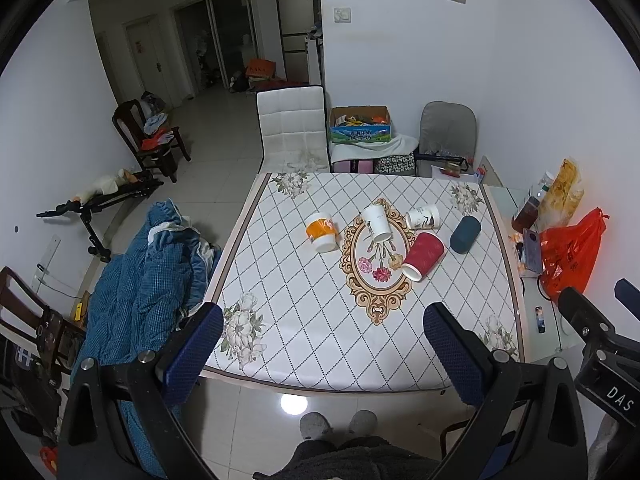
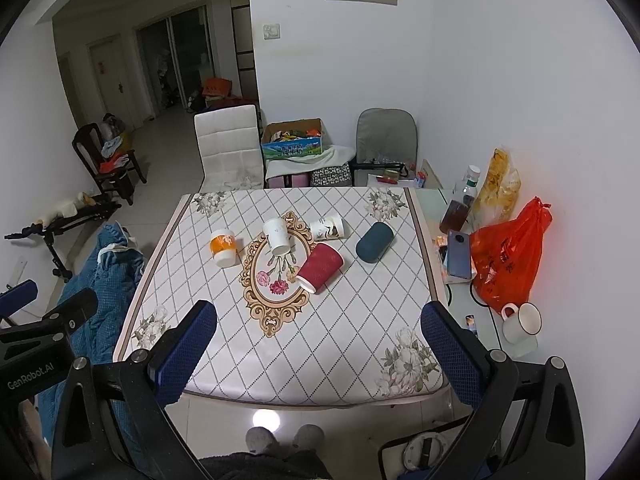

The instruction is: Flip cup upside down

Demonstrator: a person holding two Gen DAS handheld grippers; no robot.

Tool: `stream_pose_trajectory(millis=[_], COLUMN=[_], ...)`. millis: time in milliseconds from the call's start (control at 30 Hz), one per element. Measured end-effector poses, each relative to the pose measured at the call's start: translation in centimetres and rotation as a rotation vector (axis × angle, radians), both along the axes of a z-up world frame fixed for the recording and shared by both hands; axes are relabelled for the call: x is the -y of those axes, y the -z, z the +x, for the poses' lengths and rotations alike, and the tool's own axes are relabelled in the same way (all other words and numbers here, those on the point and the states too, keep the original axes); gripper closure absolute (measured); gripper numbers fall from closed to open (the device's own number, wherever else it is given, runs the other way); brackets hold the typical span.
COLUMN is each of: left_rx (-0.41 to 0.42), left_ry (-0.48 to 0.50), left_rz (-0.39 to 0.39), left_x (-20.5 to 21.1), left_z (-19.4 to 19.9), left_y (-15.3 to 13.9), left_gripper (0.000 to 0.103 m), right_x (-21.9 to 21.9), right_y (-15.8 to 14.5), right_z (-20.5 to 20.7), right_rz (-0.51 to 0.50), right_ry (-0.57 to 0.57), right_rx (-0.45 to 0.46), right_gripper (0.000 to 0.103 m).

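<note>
Several cups lie on their sides on the patterned table (image 1: pixel 304 344): an orange and white cup (image 1: pixel 321 232) (image 2: pixel 223 247), a white cup (image 1: pixel 377 222) (image 2: pixel 276 235), a small printed white cup (image 1: pixel 423 216) (image 2: pixel 327 227), a red ribbed cup (image 1: pixel 423 255) (image 2: pixel 319 267) and a dark teal cup (image 1: pixel 465 234) (image 2: pixel 375 241). My left gripper (image 1: pixel 322 322) is open and empty, held above the table's near edge. My right gripper (image 2: pixel 318 320) is open and empty, also well short of the cups.
A side shelf at the right holds an orange plastic bag (image 2: pixel 508 252), a phone (image 2: pixel 459 254), bottles and a white mug (image 2: pixel 522 322). A white chair (image 1: pixel 292 128) and a cardboard box (image 1: pixel 360 124) stand behind the table. A blue quilt (image 1: pixel 140 288) lies left.
</note>
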State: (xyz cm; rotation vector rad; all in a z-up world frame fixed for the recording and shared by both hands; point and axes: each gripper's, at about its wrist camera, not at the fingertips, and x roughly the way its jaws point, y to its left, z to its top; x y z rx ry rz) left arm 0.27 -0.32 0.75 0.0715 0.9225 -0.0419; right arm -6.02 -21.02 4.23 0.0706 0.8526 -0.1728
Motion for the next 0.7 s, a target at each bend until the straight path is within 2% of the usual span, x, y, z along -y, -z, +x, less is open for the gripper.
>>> stream_pose_trajectory(millis=[700], left_rx=[0.012], left_ry=[0.005], left_rz=[-0.007], left_x=[0.71], left_z=[-0.05], left_y=[-0.71], left_gripper=[0.0], right_x=[0.01], right_y=[-0.57], right_z=[0.05], right_rz=[0.003], right_ry=[0.006], right_rx=[0.01], right_gripper=[0.0])
